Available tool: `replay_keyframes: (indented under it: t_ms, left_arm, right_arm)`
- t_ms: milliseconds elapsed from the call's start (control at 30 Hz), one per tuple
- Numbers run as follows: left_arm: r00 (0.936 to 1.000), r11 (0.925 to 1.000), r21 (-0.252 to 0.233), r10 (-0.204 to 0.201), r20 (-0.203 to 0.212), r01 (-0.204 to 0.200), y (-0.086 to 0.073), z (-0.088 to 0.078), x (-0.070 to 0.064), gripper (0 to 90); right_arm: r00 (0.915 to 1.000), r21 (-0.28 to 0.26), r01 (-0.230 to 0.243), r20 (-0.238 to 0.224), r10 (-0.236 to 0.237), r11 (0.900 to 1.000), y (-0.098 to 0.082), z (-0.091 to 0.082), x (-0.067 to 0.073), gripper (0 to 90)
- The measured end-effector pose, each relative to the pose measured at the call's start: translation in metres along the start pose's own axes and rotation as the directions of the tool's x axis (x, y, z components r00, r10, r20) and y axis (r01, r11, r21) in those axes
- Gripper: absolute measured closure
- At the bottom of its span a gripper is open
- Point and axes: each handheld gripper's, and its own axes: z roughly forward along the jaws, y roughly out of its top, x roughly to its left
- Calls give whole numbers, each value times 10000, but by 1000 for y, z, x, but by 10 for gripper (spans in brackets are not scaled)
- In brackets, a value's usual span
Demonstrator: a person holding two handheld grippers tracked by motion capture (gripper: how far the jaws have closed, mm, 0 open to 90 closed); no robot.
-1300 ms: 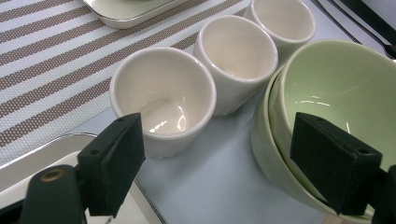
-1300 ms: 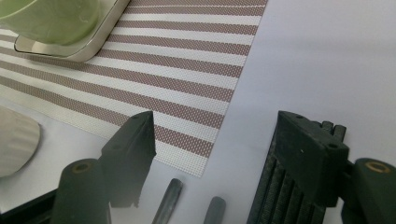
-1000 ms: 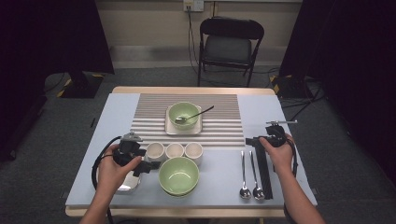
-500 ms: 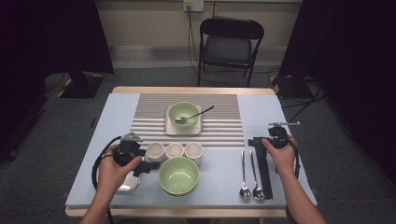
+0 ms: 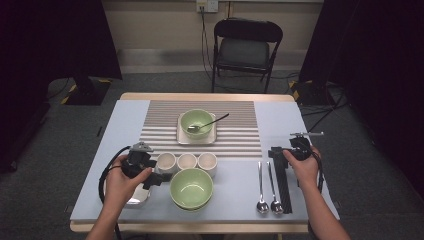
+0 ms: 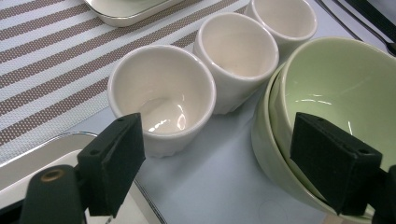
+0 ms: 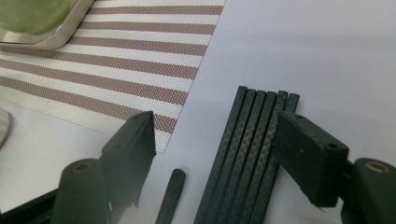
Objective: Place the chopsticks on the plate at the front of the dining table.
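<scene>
The black chopsticks are seen lying side by side on the blue desk, a bundle of dark woven-pattern sticks running from 12 to 6 o'clock at the desk's right part. In the right gripper view their far ends sit between the jaws of the right hand-held gripper, nearer the right jaw; the jaws stand well apart and no pad is seen pressing on the sticks, so this gripper is open and nothing is gripped. A short dark handle end lies just at 9 o'clock of the bundle. In the high view the right hand-held gripper is held at the top of the chopsticks, with two spoons laid just at 9 o'clock of them.

At the desk's left part, the left hand-held gripper is held open, its pads clear of everything. Between and beyond its jaws stand a white cup and stacked green bowls; the cup is at 11 o'clock, the bowls at 2 o'clock. Two more cups follow in a row, touching or nearly so. A metal tray lies under the left jaw.

At 12 o'clock on the striped mat, a green bowl with a spoon in it sits on a square plate.
</scene>
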Motion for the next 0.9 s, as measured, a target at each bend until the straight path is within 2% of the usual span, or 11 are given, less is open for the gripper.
replay_keyframes:
  t_ms: [267, 900]
  left_arm:
    - [10000, 10000, 10, 5, 10, -5, 0, 0, 0, 175]
    - [10000, 10000, 20, 7, -33, -7, 0, 0, 0, 175]
  right_arm:
    - [9999, -79, -89, 45, 89, 9999, -2, -2, -4, 290]
    - [9976, 46, 6, 695, -9, 10000, -8, -2, -14, 307]
